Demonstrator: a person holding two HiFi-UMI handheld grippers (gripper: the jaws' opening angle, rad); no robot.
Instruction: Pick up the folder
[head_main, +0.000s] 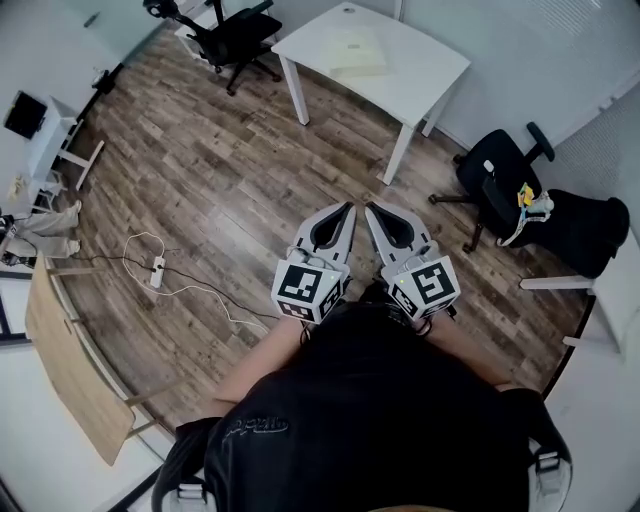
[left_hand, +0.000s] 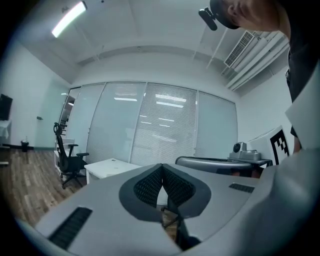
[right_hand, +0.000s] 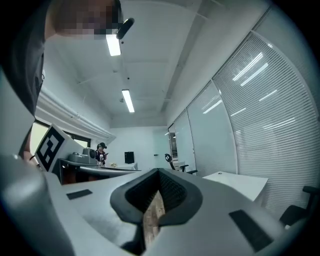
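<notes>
A pale yellow folder (head_main: 356, 52) lies flat on the white table (head_main: 425, 80) at the far side of the room. My left gripper (head_main: 349, 208) and right gripper (head_main: 368, 208) are held side by side in front of the person's body, far short of the table, tips nearly touching each other. Both are shut with nothing between the jaws. In the left gripper view the shut left gripper (left_hand: 161, 166) points level toward the white table (left_hand: 110, 168). The right gripper view shows the shut right gripper (right_hand: 159, 171) with the table (right_hand: 240, 182) at its right.
A black office chair (head_main: 238, 38) stands left of the table and another black chair (head_main: 500, 180) to its right. A white power strip with a cable (head_main: 157, 270) lies on the wood floor at left. A wooden board (head_main: 65, 365) leans at the lower left.
</notes>
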